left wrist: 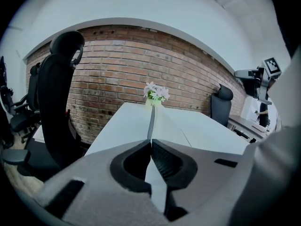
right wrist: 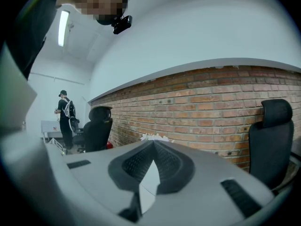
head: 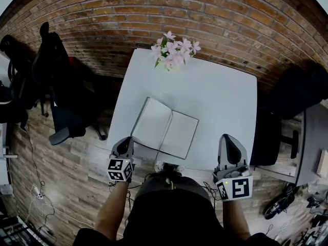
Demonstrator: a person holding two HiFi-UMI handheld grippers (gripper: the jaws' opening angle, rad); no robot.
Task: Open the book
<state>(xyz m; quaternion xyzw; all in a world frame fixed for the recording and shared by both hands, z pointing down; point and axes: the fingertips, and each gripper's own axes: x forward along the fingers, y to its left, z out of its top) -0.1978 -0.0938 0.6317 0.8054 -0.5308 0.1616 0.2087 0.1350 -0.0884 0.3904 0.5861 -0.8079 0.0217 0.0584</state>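
Book [head: 165, 127] lies open, blank pages up, on the near half of the white desk [head: 225, 91]. Left gripper [head: 125, 140] sits at the book's near-left corner, fingers clenched tip to tip. The book's dark left edge runs straight ahead from the tips (whether they pinch it cannot be told). Right gripper [head: 229, 138] is over the desk's near edge, well apart from the book, fingers clenched on nothing. Pink flowers [head: 174, 50] stand at the far edge.

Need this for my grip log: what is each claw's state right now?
Left claw: closed on the left edge of the book.
Right claw: closed, empty.
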